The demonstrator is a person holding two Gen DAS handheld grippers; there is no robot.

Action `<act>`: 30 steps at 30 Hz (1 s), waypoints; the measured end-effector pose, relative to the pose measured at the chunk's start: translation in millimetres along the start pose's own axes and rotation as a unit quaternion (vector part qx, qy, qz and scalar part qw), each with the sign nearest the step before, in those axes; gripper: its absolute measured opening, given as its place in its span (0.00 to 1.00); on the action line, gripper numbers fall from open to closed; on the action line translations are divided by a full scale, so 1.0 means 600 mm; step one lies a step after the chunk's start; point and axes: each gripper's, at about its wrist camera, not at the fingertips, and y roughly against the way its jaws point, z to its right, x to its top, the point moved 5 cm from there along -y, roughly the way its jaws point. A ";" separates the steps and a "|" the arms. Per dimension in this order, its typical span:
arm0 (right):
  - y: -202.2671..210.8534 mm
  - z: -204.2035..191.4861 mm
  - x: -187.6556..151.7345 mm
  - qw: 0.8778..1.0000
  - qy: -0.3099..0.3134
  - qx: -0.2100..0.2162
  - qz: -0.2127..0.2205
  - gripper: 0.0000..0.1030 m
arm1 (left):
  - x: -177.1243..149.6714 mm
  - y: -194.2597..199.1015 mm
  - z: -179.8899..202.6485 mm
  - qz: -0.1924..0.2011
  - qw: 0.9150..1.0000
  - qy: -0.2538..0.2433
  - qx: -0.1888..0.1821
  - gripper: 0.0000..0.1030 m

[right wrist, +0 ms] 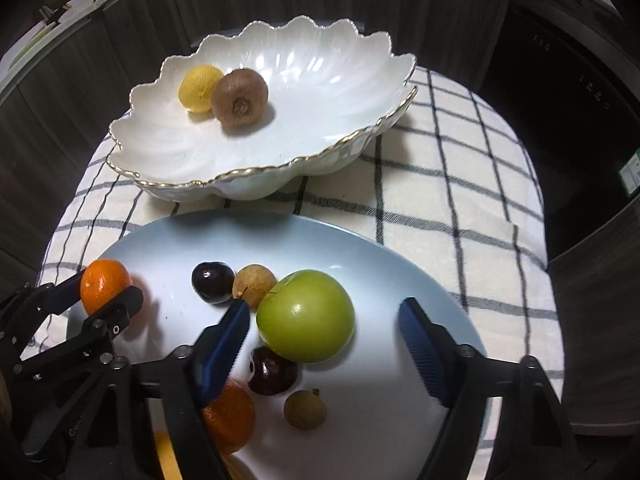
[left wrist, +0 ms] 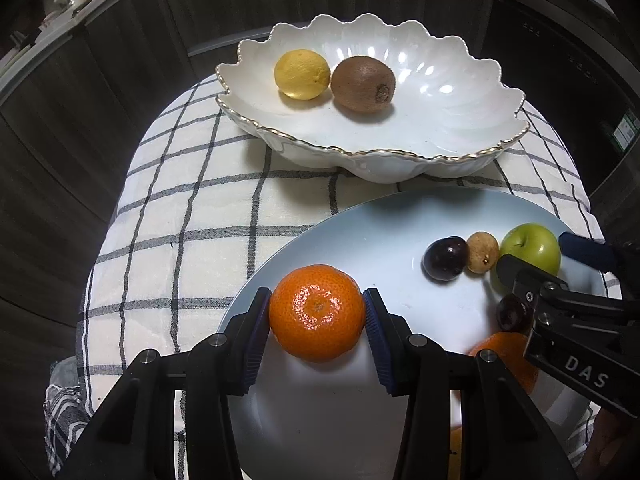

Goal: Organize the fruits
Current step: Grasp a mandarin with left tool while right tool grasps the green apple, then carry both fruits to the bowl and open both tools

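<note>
Checked cloth (left wrist: 192,208) underneath, the left gripper (left wrist: 317,312) clamps the mandarin (left wrist: 317,312) for lifting to the scalloped bowl (left wrist: 440,152), while the right gripper (right wrist: 324,326), jaws parted, straddles the green apple (right wrist: 306,316) without pressing it.

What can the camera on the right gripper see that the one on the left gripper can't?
Only the right view shows a second small brown fruit near the plate's front, and the right gripper open around the green apple. Only the left view shows its left gripper clamped head-on on a mandarin. Both show the scalloped bowl holding a lemon and kiwi.
</note>
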 end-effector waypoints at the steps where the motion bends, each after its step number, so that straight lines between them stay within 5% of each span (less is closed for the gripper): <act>1: -0.002 -0.001 -0.001 1.000 0.000 0.003 -0.002 0.60 | 0.001 -0.001 -0.001 0.000 1.000 0.000 0.001 0.44; 4: -0.004 -0.007 -0.002 1.000 0.003 0.018 -0.003 0.49 | 0.001 0.001 -0.002 0.002 1.000 -0.001 0.001 0.44; 30: 0.107 -0.015 0.028 0.997 0.005 0.015 0.074 0.49 | 0.041 0.086 0.002 0.060 0.998 -0.007 0.001 0.44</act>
